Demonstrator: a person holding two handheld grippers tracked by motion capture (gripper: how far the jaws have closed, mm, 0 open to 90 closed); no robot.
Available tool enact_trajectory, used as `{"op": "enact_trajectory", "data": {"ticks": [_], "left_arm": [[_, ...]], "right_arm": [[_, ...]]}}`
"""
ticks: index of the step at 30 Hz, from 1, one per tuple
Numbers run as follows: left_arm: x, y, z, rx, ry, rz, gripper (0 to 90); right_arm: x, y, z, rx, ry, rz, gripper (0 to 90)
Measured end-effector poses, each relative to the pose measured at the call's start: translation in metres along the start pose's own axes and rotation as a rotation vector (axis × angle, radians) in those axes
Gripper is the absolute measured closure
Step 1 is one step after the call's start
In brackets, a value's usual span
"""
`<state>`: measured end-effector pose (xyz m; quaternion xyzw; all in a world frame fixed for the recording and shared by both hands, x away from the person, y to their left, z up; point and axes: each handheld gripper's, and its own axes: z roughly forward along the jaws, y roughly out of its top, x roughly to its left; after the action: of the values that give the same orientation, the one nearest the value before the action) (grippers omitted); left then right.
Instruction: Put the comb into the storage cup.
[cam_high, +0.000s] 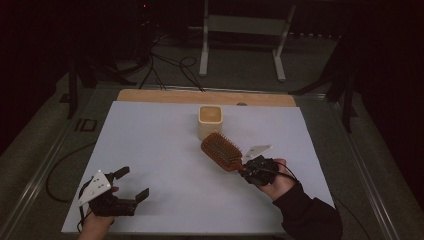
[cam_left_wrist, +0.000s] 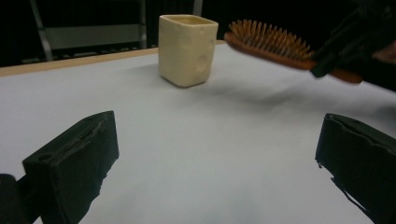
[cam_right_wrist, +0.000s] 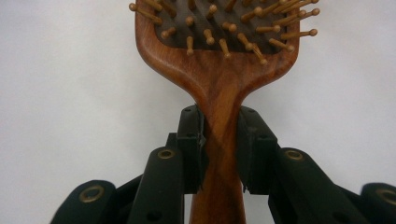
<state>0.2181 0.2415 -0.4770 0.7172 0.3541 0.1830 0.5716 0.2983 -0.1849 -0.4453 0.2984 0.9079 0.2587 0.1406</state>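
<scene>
Both grippers have roles as I read it: my right gripper (cam_high: 248, 169) clamps the wooden hairbrush (cam_high: 221, 150) by its handle, bristles up, lifted near the cream cup (cam_high: 210, 121), probably for insertion, while my left gripper (cam_high: 131, 184) hangs wide open, empty.

Your high view looks forward and down from your side over the whole white table (cam_high: 165, 165). Your left gripper view sits low near the near-left corner, facing far-right across the surface toward the cream cup (cam_left_wrist: 187, 49) and wooden hairbrush (cam_left_wrist: 275, 44), both shared with the high view. Your right gripper view looks very close along the hairbrush handle.
</scene>
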Motion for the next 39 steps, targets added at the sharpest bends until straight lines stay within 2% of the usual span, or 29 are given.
{"op": "enact_trajectory", "data": {"ticks": [2, 7, 12, 22, 24, 26, 28, 29, 32, 34, 39], "left_arm": [[-0.001, 0.007, 0.004, 0.002, -0.01, -0.015, 0.0], [-0.001, 0.019, 0.015, -0.004, -0.037, -0.075, 0.0], [-0.003, 0.029, 0.026, -0.004, -0.062, -0.109, 0.0], [-0.006, 0.041, 0.045, -0.022, -0.151, -0.197, 0.0], [-0.006, 0.043, 0.049, -0.02, -0.156, -0.206, 0.0], [-0.006, 0.045, 0.053, -0.026, -0.18, -0.24, 0.0], [-0.006, 0.048, 0.058, -0.03, -0.185, -0.254, 0.0], [-0.006, 0.048, 0.06, -0.03, -0.184, -0.268, 0.0], [-0.003, 0.048, 0.069, -0.039, -0.225, -0.351, 0.0], [0.0, 0.047, 0.075, -0.036, -0.236, -0.397, 0.0], [0.003, 0.042, 0.088, -0.031, -0.265, -0.477, 0.0]], "right_arm": [[0.005, 0.002, 0.002, 0.002, 0.004, -0.029, 73.1], [0.011, 0.004, 0.004, -0.002, 0.005, -0.051, 73.1], [0.016, 0.009, 0.005, -0.015, 0.0, -0.077, 73.1], [0.026, 0.019, 0.007, -0.033, 0.015, -0.115, 73.1], [0.027, 0.022, 0.007, -0.038, 0.016, -0.119, 73.1], [0.029, 0.024, 0.006, -0.045, 0.019, -0.121, 73.1], [0.03, 0.026, 0.005, -0.055, 0.014, -0.128, 73.1], [0.031, 0.028, 0.004, -0.054, 0.019, -0.129, 73.1], [0.032, 0.031, 0.002, -0.067, 0.018, -0.14, 73.1], [0.034, 0.032, 0.002, -0.075, 0.013, -0.143, 73.1], [0.037, 0.035, 0.002, -0.077, 0.014, -0.155, 73.1]]}}
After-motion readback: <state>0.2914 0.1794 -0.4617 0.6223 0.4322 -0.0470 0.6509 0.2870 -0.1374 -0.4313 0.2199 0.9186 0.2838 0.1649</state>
